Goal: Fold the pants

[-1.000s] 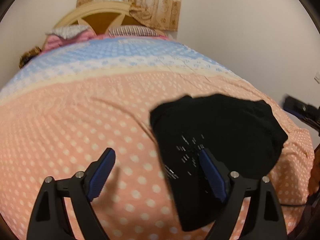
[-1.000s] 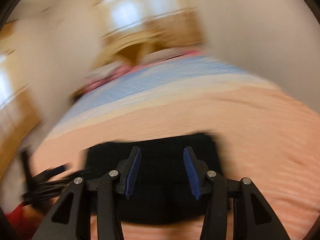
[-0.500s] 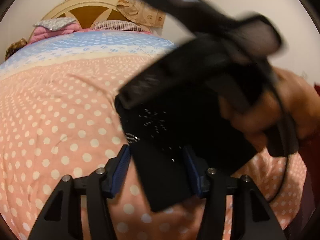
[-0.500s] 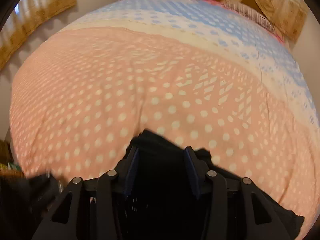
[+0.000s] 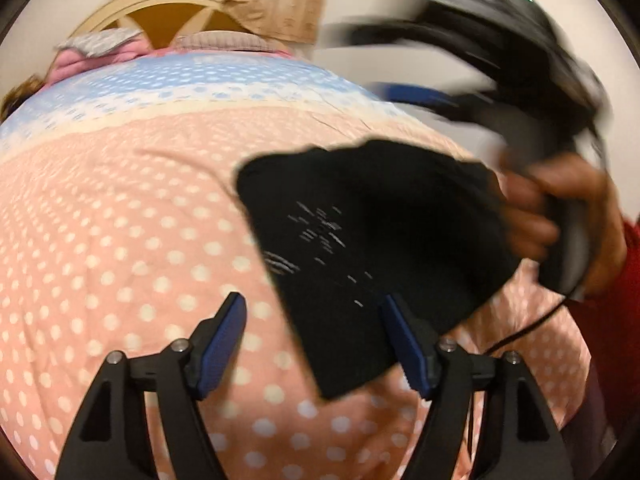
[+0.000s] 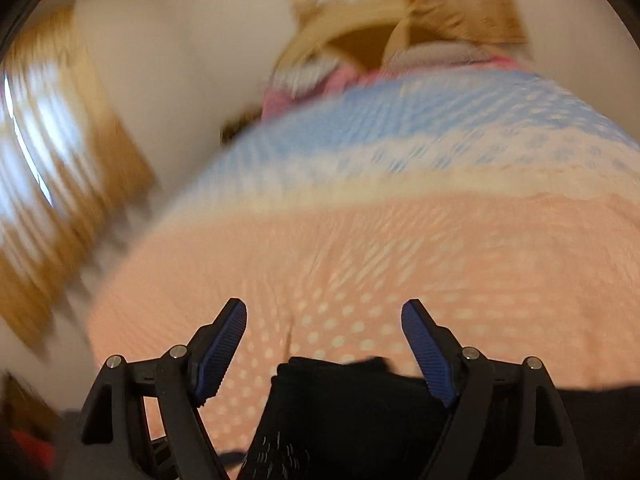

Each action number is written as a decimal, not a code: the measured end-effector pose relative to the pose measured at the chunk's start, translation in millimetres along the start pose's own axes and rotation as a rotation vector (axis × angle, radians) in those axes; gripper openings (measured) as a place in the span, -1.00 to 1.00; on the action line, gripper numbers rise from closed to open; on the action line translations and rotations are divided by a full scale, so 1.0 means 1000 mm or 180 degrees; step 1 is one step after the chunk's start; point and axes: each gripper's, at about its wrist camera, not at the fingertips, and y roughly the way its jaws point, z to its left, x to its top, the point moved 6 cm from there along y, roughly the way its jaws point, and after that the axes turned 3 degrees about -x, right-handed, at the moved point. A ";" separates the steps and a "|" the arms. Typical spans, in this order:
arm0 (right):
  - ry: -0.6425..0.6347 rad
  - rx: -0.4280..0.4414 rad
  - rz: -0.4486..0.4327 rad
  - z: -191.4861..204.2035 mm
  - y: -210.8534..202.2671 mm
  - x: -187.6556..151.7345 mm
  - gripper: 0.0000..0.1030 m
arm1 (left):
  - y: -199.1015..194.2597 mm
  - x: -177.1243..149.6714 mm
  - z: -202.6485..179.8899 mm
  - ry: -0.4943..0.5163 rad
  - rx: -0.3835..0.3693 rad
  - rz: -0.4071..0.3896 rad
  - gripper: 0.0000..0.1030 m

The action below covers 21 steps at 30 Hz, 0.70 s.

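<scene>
Black pants, folded into a small bundle with a faint white print, lie on the pink polka-dot bedspread. My left gripper is open just above the bundle's near left edge, holding nothing. The right gripper shows blurred in the left wrist view, raised above the bundle's far right with the hand on its handle. In the right wrist view the right gripper is open and empty, with the pants below and between its fingers.
The bed's blue band, pillows and wooden headboard lie at the far end under a curtained window. A white wall runs on the right. A thin black cable hangs by the hand.
Both grippers have opened wider. The right gripper has lifted off the bundle and swung up and right. The left gripper has drawn back and the pants lie flat on the bed.
</scene>
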 end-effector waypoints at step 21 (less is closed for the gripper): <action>0.1220 -0.0938 0.0100 -0.208 -0.122 -0.109 0.57 | 0.055 0.050 -0.003 0.0103 0.0569 0.0105 0.88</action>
